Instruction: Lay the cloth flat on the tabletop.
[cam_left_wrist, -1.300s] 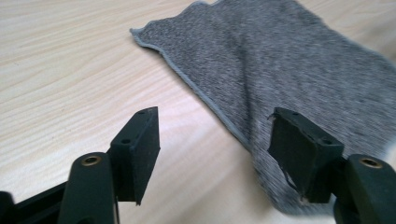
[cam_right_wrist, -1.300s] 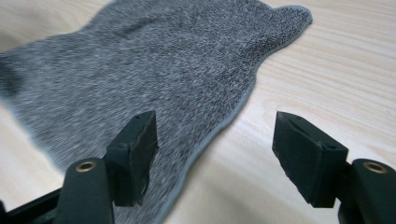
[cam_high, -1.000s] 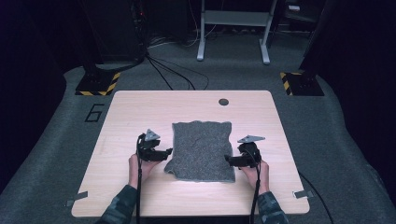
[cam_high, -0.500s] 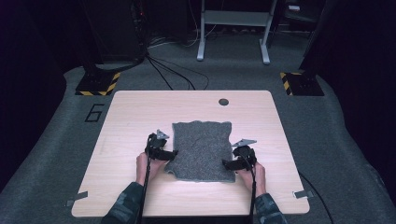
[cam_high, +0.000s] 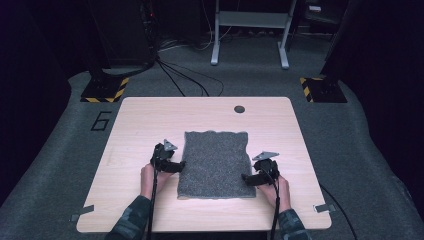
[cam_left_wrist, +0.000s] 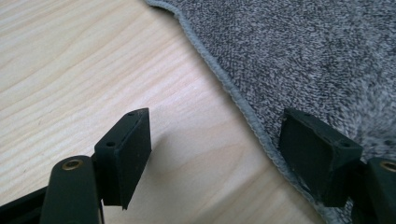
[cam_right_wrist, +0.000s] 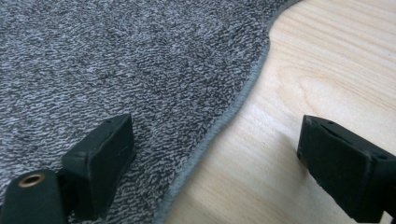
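Grey terry towel (cam_high: 216, 164), rectangular, lies flat mid light wooden bench (cam_high: 150, 120), unfolded. Left hand-held gripper (cam_high: 179, 165) wide, straddling towel's left hem. Right hand-held gripper (cam_high: 247, 178) jaws just been opening, wide astride right hem, nothing pinched. Judgement: grasp and fold both still ahead.

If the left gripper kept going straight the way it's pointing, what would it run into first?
Probably the grey towel: the left gripper straddles its hemmed edge, one finger over wood, one over cloth.
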